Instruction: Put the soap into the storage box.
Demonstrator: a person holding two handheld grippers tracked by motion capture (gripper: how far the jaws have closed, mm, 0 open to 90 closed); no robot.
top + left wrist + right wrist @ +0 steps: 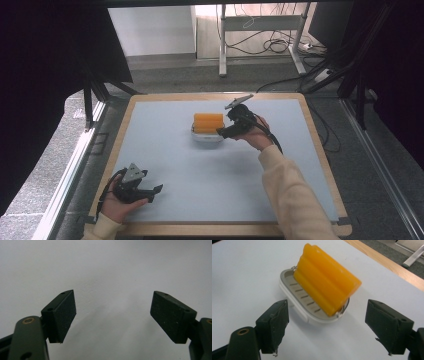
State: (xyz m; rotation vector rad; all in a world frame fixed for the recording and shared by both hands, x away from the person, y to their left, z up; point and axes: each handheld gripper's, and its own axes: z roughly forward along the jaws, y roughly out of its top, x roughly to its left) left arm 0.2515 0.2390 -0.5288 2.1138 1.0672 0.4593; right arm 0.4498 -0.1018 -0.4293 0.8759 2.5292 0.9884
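Observation:
An orange ribbed soap bar (208, 122) (327, 280) leans tilted in a white and grey slotted dish (206, 139) (294, 285) near the middle of the table. My right gripper (221, 131) (327, 325) sits just to the right of the dish, jaws open with nothing between them, a short way back from the soap. My left gripper (159, 191) (112, 315) rests at the near left of the table, open over the bare pale surface.
The pale blue mat (210, 185) has a wooden border (220, 230). Beyond the far edge are desk legs and cables (265, 45) on the floor. Dark curtains flank both sides. A metal rail (75, 165) runs along the left.

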